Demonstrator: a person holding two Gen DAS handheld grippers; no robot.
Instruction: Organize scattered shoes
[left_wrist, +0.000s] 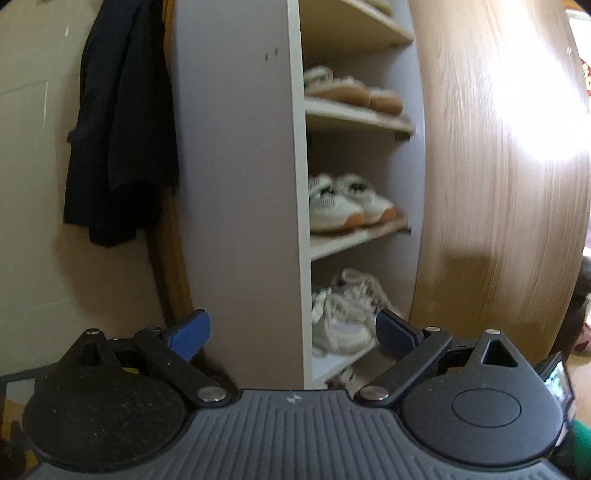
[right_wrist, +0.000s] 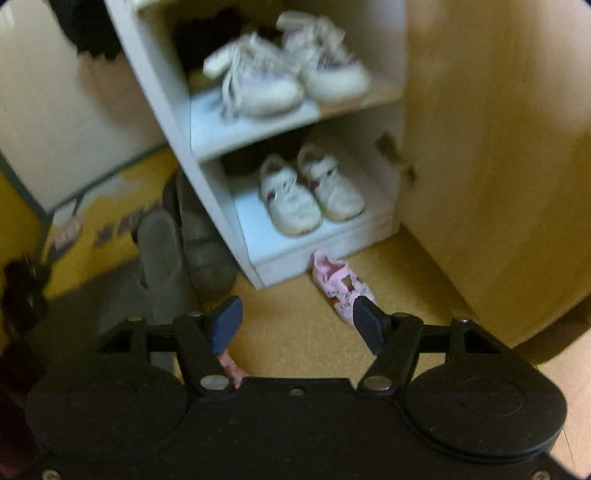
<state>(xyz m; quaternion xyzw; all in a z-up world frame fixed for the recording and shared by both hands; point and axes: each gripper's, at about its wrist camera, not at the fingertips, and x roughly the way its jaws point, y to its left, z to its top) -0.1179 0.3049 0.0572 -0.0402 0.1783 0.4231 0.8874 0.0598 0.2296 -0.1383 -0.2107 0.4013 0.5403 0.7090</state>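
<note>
We read the small pink printed child's shoe (right_wrist: 341, 290) on the yellow-tan floor (right_wrist: 295, 332) as the thing to fetch next: it lies just in front of the base of the white open shoe cabinet (right_wrist: 207, 147), apart from the pairs already shelved. Seen from the right wrist, it sits ahead of our right gripper (right_wrist: 299, 325) and off to the right, its near end just beside the right blue pad, while the left pad stands well clear of it. Its long axis runs slanting, from the cabinet's foot down and rightward towards that pad. Those jaws stand well apart with nothing between them. A second scrap of pink (right_wrist: 231, 365) shows under the left finger; we cannot tell whether it is the matching shoe. Our left gripper (left_wrist: 291, 332), also wide open and empty, faces the cabinet's shelves higher up, so we judge the right hand much the nearer. The coming move likely calls for a shift rightward and a turn to straddle the shoe across its width.
</note>
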